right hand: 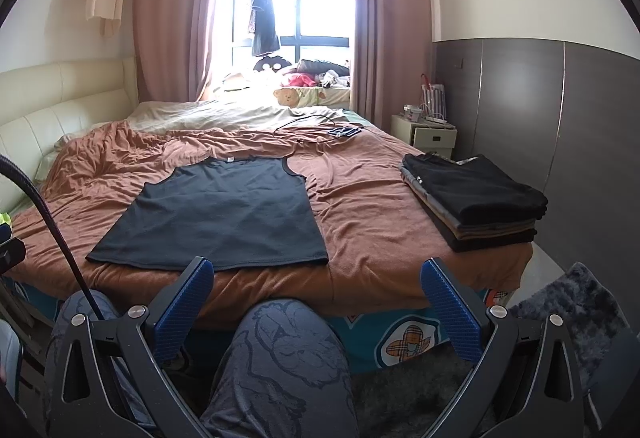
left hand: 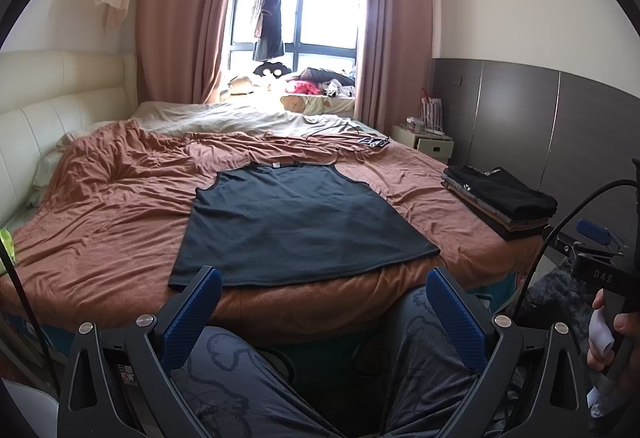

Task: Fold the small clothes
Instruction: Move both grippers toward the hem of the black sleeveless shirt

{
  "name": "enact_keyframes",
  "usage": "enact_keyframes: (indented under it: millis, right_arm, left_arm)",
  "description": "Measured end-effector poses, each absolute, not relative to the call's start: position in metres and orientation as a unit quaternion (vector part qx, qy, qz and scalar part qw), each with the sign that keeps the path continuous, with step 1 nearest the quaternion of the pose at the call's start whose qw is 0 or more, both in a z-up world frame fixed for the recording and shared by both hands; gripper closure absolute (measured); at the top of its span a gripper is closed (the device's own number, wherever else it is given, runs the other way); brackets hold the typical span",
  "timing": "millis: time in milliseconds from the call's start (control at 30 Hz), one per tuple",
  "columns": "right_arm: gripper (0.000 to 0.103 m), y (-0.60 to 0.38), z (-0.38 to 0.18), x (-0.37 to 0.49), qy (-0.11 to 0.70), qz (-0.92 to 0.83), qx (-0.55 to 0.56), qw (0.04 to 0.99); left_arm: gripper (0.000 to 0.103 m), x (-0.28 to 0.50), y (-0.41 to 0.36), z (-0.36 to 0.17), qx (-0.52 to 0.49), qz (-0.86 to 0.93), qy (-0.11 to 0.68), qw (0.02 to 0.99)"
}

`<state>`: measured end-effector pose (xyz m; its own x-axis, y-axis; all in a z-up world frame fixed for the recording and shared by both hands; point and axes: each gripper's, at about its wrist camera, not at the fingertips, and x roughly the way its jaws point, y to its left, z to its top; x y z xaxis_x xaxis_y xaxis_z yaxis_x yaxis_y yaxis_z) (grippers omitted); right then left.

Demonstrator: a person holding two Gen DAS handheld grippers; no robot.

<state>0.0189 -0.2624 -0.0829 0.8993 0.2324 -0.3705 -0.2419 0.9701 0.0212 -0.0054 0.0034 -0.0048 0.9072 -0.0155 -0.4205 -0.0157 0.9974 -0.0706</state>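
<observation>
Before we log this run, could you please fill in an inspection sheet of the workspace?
Surface: bed with rumpled brown cover.
Job's things: dark tank top spread flat; stack of folded clothes at the bed's right edge.
Clutter: small devices near the far side.
Grippers: left gripper and right gripper open, empty, short of the bed.
Cables: black cord on the bed.
Surroundings: curtained window, nightstand.

Left gripper (left hand: 324,314) and right gripper (right hand: 316,302) both gape wide above the knees.
</observation>
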Motion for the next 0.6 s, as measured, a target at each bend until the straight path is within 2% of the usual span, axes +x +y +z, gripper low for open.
enact_keyframes:
  millis: [600]
  right_arm:
    - [0.000,-0.2645,-0.0842,0.0171,0.185,0.130,-0.009,0.974]
  left_arm:
    - [0.000,-0.0075,0.0087,-0.0055,-0.044,0.007,0.214,0.976]
